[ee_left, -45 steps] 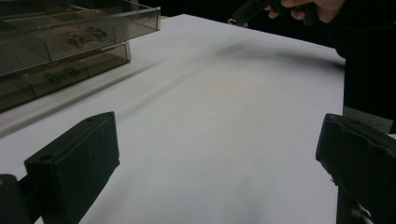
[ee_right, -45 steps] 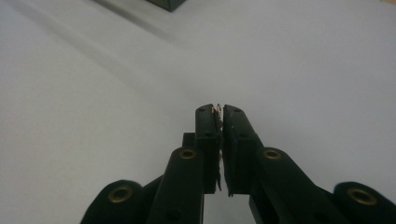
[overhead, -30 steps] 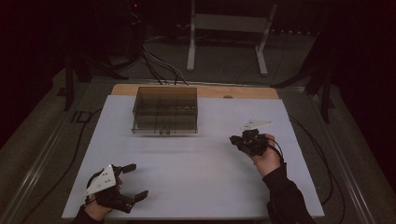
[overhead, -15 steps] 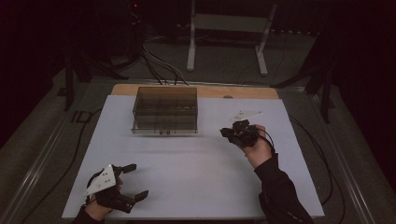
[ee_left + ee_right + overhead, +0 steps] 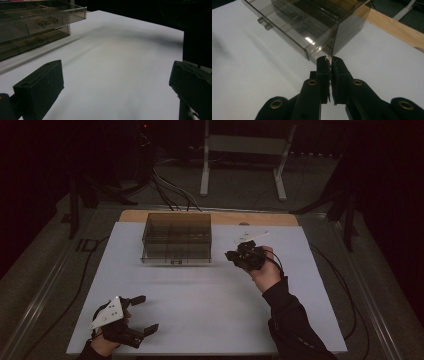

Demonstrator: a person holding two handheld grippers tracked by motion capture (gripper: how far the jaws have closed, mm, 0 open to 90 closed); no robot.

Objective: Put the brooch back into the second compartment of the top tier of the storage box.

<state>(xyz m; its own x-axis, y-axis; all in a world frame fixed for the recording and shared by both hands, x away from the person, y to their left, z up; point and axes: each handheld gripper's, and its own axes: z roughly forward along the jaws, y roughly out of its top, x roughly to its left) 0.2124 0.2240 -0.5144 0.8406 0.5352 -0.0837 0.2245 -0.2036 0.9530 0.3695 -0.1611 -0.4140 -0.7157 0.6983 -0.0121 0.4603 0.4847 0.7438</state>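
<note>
A smoky clear drawer box stands at the back middle of the white table. Small metal parts lie in its compartments. My right gripper is just right of the box, pointing at its near right corner. Its jaws are pressed together, with a tiny pale, coppery piece pinched at their tips. My left gripper rests at the table's near left corner. Its jaws stand wide apart with nothing between them, and bare table shows between them in the left gripper view.
A wooden board edge shows behind the white surface. Beyond the table are a metal stand and cables on the dark floor. A cable trails off the table's right side.
My right gripper has moved left and slightly forward, up to the box's right side. The left gripper has stayed where it was, still open.
</note>
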